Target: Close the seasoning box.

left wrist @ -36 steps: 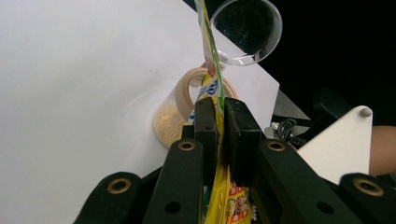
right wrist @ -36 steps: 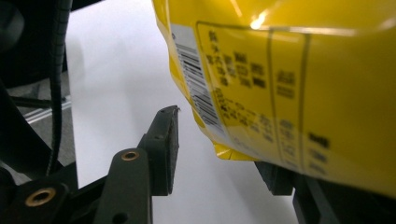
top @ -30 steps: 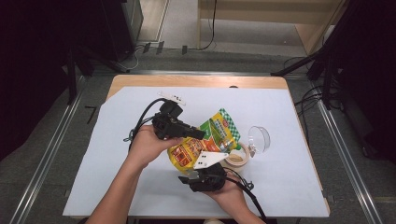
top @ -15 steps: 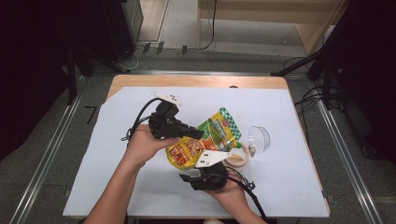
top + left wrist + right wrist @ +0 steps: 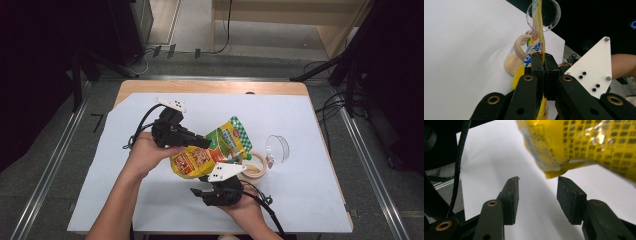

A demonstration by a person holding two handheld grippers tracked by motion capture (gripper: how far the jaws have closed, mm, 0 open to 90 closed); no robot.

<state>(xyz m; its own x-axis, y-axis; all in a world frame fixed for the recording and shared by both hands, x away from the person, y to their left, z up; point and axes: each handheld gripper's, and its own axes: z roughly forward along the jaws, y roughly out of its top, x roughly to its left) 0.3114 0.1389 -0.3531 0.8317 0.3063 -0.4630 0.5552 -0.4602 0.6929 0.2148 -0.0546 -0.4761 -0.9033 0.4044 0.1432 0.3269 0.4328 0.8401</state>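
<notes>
High view: a yellow and green snack pouch (image 5: pixel 210 150) is held above the middle of the bench (image 5: pixel 310 200), which is covered in white. The left tool (image 5: pixel 202 142) is clamped on the pouch from the left side, with the person's left hand (image 5: pixel 150 152) wrapped around its body.

Left gripper view: the jaws of the left tool (image 5: pixel 544 67) are seen pressed together on the thin edge of the pouch (image 5: pixel 537 30), which runs edge-on upward between them. Beyond the pouch, a jar (image 5: pixel 514 62) of pale powder with a tan rim is seen lying on the bench (image 5: pixel 461 50). A clear round lid (image 5: pixel 549 13) is seen farther off, near the bench edge.

Right gripper view: the right tool (image 5: pixel 537 192) is held with its jaws well apart and nothing between them. A yellow corner of the pouch (image 5: pixel 579 145) hangs just above the gap, close to the right jaw tip; contact cannot be told.

High view: the right tool (image 5: pixel 210 192) is placed just below the pouch, in the person's right hand (image 5: pixel 245 212), its white three-cornered plate (image 5: pixel 225 171) overlapping the pouch's lower edge. The jar (image 5: pixel 252 167) lies just right of the pouch, the clear lid (image 5: pixel 277 148) beside it farther right.
</notes>
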